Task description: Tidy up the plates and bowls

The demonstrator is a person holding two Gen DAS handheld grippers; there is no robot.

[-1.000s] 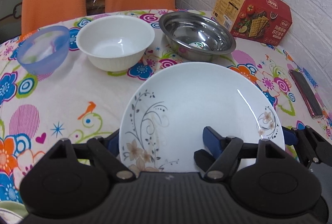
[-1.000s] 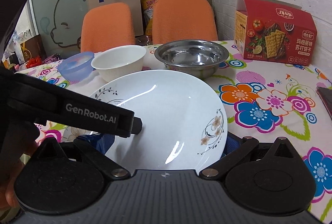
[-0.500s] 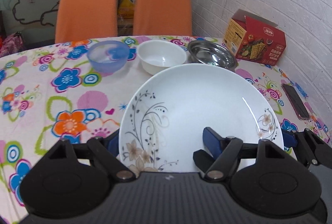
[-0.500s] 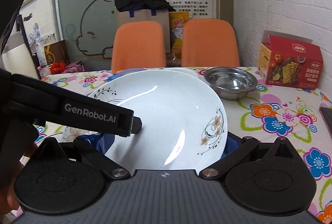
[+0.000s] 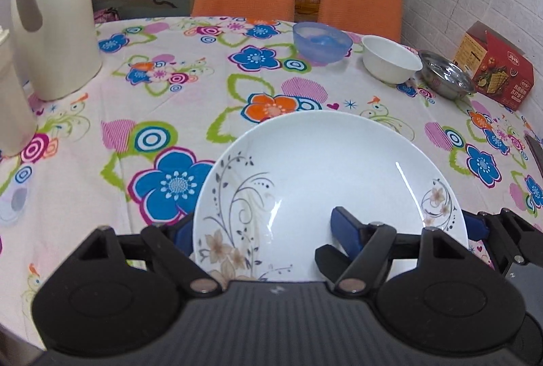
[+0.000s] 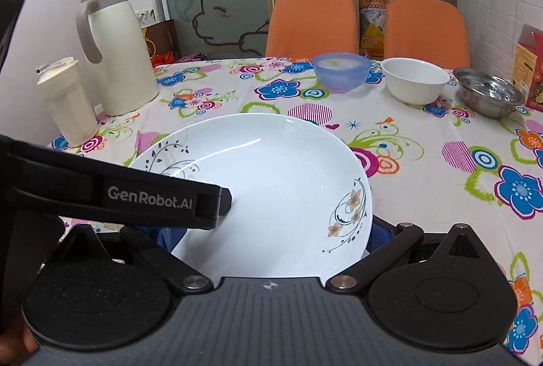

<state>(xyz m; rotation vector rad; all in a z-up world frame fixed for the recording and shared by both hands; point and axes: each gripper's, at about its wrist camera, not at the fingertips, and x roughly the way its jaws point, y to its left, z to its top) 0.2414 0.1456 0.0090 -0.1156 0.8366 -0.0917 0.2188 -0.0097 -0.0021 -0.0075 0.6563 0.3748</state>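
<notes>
Above the near edge of the flower-print tablecloth (image 5: 190, 101), both grippers carry one white round plate with floral sprigs (image 5: 325, 182): the left gripper (image 5: 264, 237) pinches its near rim, the right gripper (image 6: 271, 237) does likewise. The step looks like carrying the plate; next it needs a bare spot to go down level. Along the far edge stand a translucent blue plastic bowl (image 5: 322, 41), a white ceramic bowl (image 5: 390, 63) and a steel bowl (image 5: 446, 79), apparently empty.

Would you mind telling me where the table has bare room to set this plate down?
The widest bare stretch is mid-table, between the thermos on the left and the blue bowl. It is crowded along the far right: white bowl, steel bowl, cracker box.
</notes>
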